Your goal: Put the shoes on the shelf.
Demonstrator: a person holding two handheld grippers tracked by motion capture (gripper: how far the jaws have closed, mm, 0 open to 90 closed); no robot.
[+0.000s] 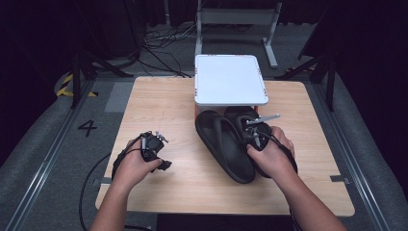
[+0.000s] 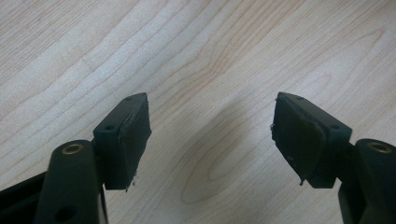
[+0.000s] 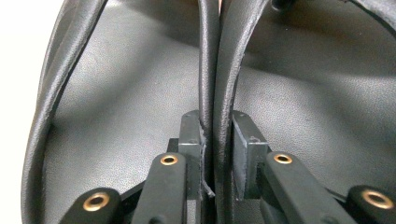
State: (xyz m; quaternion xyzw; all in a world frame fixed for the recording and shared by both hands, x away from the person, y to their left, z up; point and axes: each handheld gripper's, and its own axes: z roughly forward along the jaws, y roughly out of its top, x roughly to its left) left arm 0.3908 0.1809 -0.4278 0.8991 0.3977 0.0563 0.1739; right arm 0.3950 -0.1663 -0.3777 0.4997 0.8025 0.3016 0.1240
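My right gripper (image 1: 256, 136) has its fingers (image 3: 191, 135) pinching both black slippers (image 1: 226, 144) by their touching inner edges, so the pair lifts as one, just in front of the white tray (image 1: 230, 79); my left gripper (image 1: 155, 147) rests spread over the table (image 1: 168, 96), well left of the tray.

Two black slippers (image 1: 226, 144) lie side by side on the wooden table, right of its centre, at about four o'clock from the middle. Both are plain slides of matt, soft-looking rubber with a broad band over the foot. Their toes point toward eleven o'clock and tuck under the white stand; their heels point toward five o'clock. The inner edges (image 3: 215, 79) of the pair are pressed together, touching along their length. The left slipper shows fully; the right one is partly covered.
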